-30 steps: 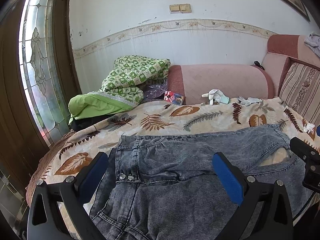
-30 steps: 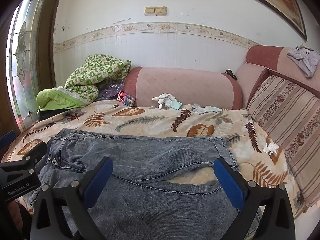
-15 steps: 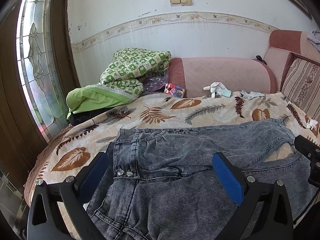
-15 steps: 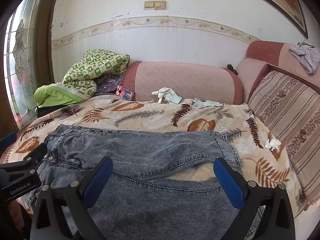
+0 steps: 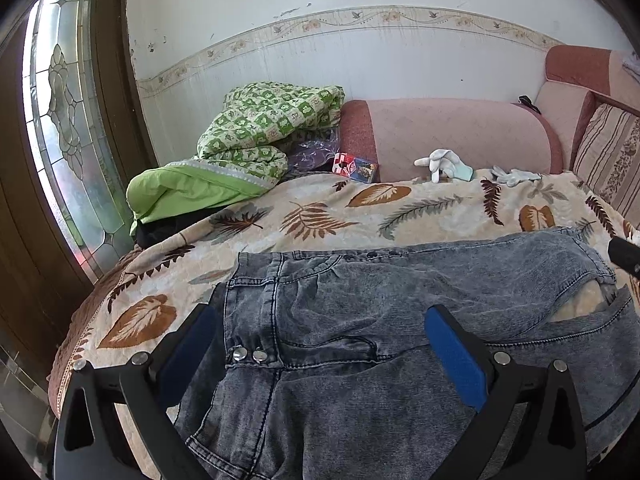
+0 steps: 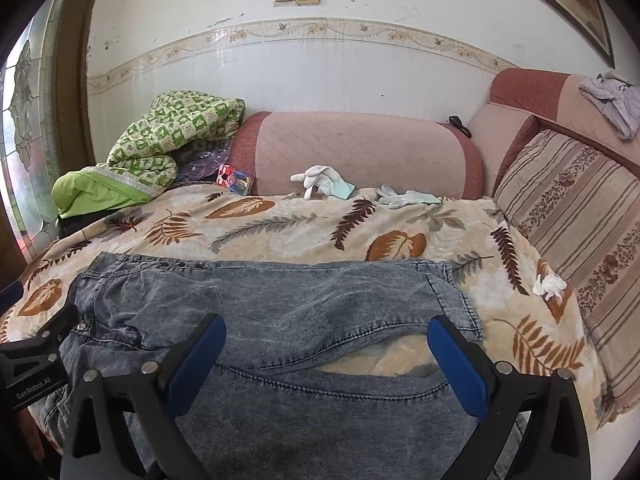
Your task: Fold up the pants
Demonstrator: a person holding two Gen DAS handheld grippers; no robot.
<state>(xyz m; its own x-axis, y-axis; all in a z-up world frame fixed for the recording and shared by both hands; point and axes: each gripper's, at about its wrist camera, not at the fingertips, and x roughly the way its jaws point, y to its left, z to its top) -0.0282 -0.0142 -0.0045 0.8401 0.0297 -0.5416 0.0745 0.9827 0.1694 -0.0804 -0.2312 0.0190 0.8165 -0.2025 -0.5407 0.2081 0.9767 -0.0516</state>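
Pants [image 5: 360, 320] flat on blanket [image 5: 320, 216], long axis left-right; waistband under left gripper [image 5: 320, 344], legs under right gripper [image 6: 326, 354]. Both wide open, holding nothing.

a pink sofa bed covered by a cream leaf-print blanket [image 6: 304, 232] carries grey acid-washed denim pants [image 6: 280, 304] spread flat near its front edge. at the back lie a green checked quilt [image 6: 168, 136], a small red box [image 6: 236, 180], white gloves [image 6: 324, 182] and, at the right, a crumpled white tissue [image 6: 550, 286].
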